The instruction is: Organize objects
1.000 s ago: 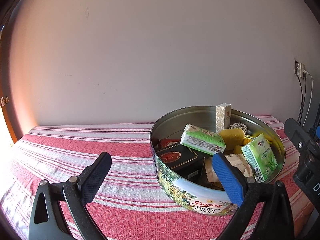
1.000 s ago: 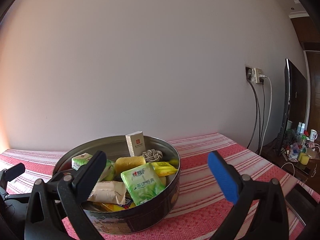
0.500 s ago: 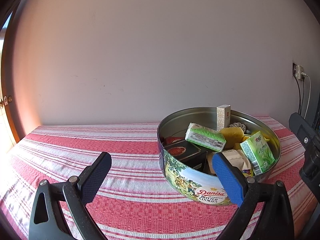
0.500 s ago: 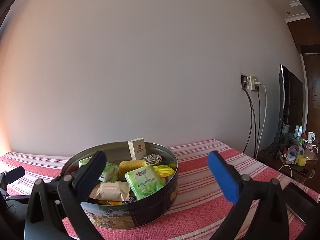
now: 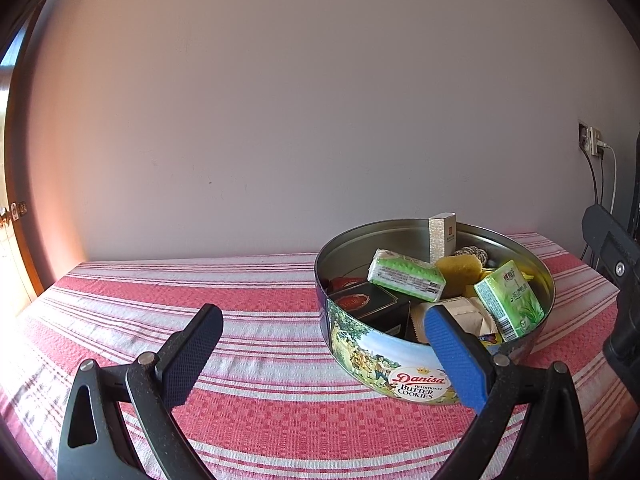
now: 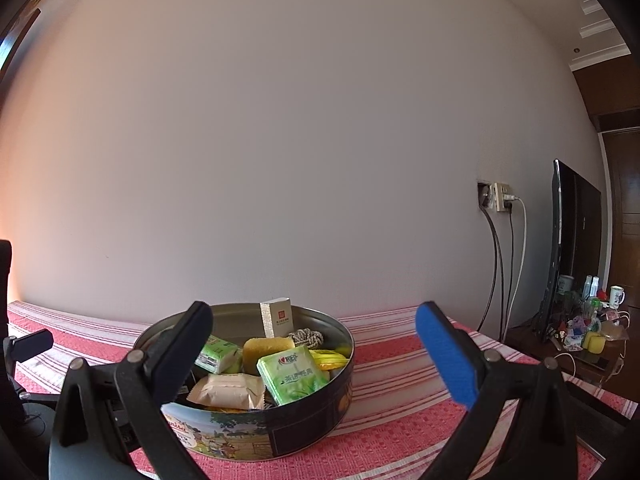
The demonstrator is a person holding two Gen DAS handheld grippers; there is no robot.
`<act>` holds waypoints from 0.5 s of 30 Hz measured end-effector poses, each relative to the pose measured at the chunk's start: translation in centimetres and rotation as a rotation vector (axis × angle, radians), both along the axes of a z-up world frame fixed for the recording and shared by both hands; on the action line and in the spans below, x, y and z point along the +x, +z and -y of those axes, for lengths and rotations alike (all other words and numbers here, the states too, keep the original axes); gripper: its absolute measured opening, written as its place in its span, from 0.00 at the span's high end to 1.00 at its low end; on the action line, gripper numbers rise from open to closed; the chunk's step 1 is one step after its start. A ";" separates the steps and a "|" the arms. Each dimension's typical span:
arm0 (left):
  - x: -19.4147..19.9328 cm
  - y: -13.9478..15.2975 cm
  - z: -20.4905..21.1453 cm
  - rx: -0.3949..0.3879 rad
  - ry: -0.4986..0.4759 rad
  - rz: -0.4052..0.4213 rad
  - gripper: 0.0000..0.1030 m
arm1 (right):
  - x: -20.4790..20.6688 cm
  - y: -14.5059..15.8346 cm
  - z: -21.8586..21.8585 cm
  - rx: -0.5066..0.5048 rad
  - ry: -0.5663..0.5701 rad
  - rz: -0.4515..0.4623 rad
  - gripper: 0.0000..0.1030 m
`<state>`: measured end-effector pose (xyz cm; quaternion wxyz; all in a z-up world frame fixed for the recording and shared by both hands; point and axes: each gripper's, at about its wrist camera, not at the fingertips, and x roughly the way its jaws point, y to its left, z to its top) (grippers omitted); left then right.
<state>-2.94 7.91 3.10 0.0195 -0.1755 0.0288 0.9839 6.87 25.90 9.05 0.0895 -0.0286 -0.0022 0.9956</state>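
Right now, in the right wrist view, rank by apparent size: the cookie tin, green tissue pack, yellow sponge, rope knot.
1. cookie tin
2. green tissue pack
3. yellow sponge
4. rope knot
The pack sits nearer the camera, so pack versus sponge is unsure.

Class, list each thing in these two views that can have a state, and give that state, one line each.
Left claw: open, empty.
Right claw: open, empty.
Tin: lidless, full of items, on the cloth.
White box: upright at the tin's far wall.
Green pack: tilted on the pile.
Wall socket: cables plugged in.
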 end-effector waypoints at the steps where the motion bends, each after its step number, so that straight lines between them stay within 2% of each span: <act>1: 0.0 0.0 0.0 0.001 0.001 0.000 0.01 | 0.1 0.0 0.0 -0.001 -0.001 -0.002 0.00; 15: -0.1 -0.1 -0.3 0.006 0.014 -0.009 0.01 | 0.2 0.0 -0.4 -0.006 0.001 -0.004 0.00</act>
